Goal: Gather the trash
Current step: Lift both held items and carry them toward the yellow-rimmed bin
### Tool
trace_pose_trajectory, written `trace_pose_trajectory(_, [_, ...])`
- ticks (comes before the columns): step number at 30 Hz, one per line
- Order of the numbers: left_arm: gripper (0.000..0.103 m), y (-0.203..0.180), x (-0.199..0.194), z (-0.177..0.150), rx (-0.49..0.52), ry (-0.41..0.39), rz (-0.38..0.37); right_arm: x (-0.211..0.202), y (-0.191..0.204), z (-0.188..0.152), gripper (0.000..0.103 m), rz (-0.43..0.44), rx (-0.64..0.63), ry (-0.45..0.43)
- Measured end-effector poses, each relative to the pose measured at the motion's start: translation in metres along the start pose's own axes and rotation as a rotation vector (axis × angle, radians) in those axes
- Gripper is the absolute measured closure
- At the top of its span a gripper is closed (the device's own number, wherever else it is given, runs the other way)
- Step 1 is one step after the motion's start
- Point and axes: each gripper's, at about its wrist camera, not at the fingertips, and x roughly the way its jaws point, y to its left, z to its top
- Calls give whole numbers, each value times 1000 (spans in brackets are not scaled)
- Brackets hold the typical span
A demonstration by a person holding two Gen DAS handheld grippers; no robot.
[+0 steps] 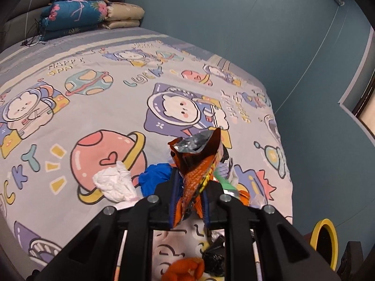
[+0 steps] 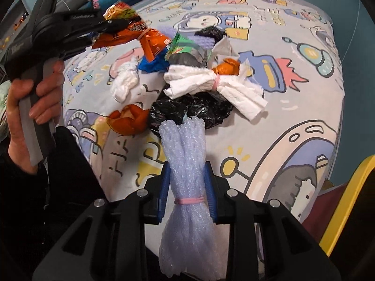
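Observation:
My left gripper (image 1: 189, 182) is shut on an orange snack wrapper (image 1: 198, 164) with a foil inside, held above the bed; it also shows in the right wrist view (image 2: 110, 24), with the wrapper (image 2: 131, 31) in it. My right gripper (image 2: 187, 187) is shut on a pale blue foam-net bundle (image 2: 185, 164) tied with a pink band. On the bedspread lies a trash pile: a white tissue bundle (image 2: 211, 86), a crumpled tissue (image 2: 124, 82), a black plastic bag (image 2: 192, 110), orange peel (image 2: 129, 119), a blue scrap (image 2: 152, 64), a green wrapper (image 2: 180, 46).
The bed (image 1: 93, 117) has a cartoon space-print cover. Folded quilts (image 1: 75, 14) are stacked at its far end by the blue wall. A yellow-rimmed bin (image 1: 324, 238) stands on the floor at the bed's right side; its yellow rim also shows in the right wrist view (image 2: 349, 201).

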Motion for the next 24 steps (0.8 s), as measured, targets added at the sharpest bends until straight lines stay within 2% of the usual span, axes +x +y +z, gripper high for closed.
trace_pose_trajectory(8, [88, 1, -49, 3, -17, -78, -25, -29, 4, -1, 76, -2, -6, -67])
trace_pose_trajectory(11, [88, -3, -65, 1, 2, -101, -9, -40, 5, -4, 76, 5, -7, -90])
trace_pose_trajectory(24, [88, -37, -107, -29, 54, -119, -4, -95, -14, -16, 76, 11, 15, -191])
